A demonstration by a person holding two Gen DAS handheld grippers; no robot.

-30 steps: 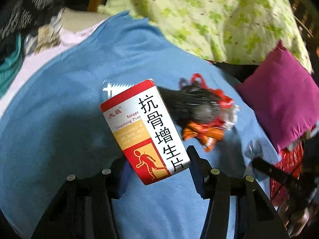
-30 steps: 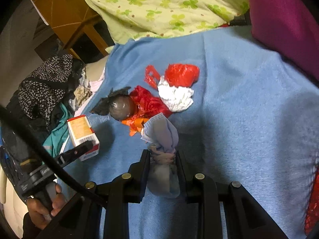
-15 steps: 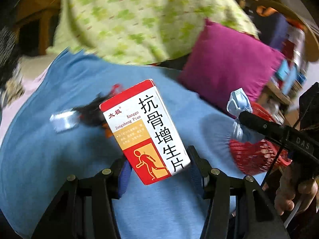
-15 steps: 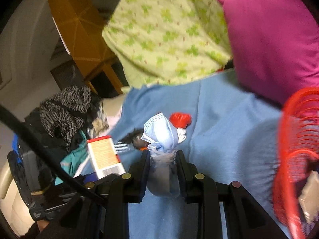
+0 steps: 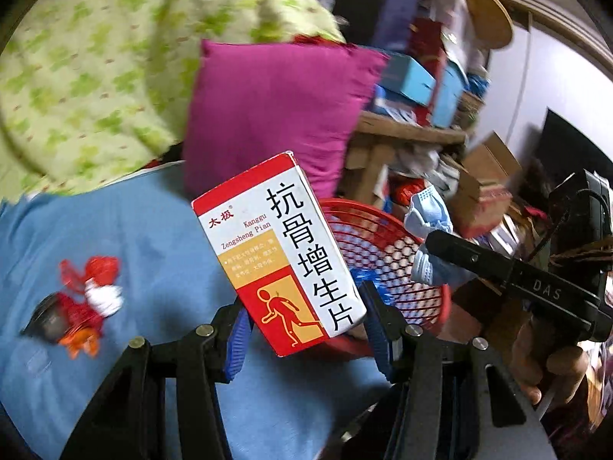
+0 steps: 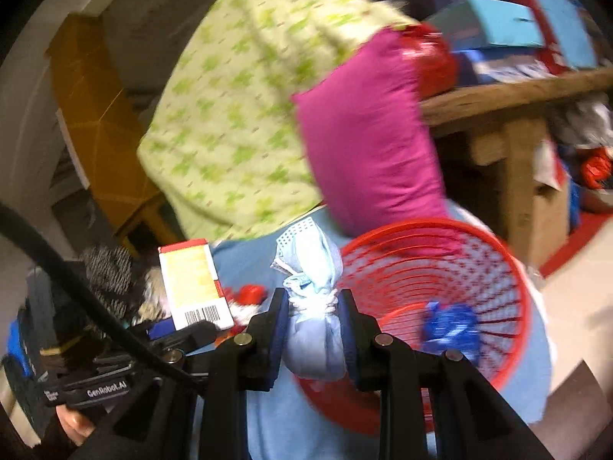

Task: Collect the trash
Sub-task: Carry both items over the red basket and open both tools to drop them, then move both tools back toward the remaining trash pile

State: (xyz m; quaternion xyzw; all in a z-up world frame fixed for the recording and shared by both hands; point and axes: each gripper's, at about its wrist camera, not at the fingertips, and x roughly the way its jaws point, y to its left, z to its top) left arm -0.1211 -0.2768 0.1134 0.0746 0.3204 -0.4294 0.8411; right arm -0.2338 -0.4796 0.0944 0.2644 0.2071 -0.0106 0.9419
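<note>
My left gripper (image 5: 302, 322) is shut on a red and white medicine box (image 5: 281, 249) with black Chinese print, held tilted over the near rim of a red mesh basket (image 5: 387, 245). My right gripper (image 6: 311, 306) is shut on a balled-up light blue face mask (image 6: 312, 264), just left of the red mesh basket (image 6: 440, 291). A blue wrapper (image 6: 452, 326) lies inside the basket. The right gripper with the face mask (image 5: 429, 216) shows at the right of the left wrist view. More trash (image 5: 82, 306), red, white, orange and dark, lies on the blue blanket (image 5: 153, 237).
A magenta pillow (image 5: 276, 111) and a green-patterned quilt (image 5: 95, 73) lie behind the blanket. A cluttered wooden shelf (image 5: 413, 130) with boxes stands behind the basket. Dark clothes (image 6: 107, 272) are piled at the left. A hand (image 5: 551, 360) holds the right gripper's handle.
Both grippers swung right and upward from the trash pile on the blanket to the red basket, each keeping its hold: box in the left, mask in the right.
</note>
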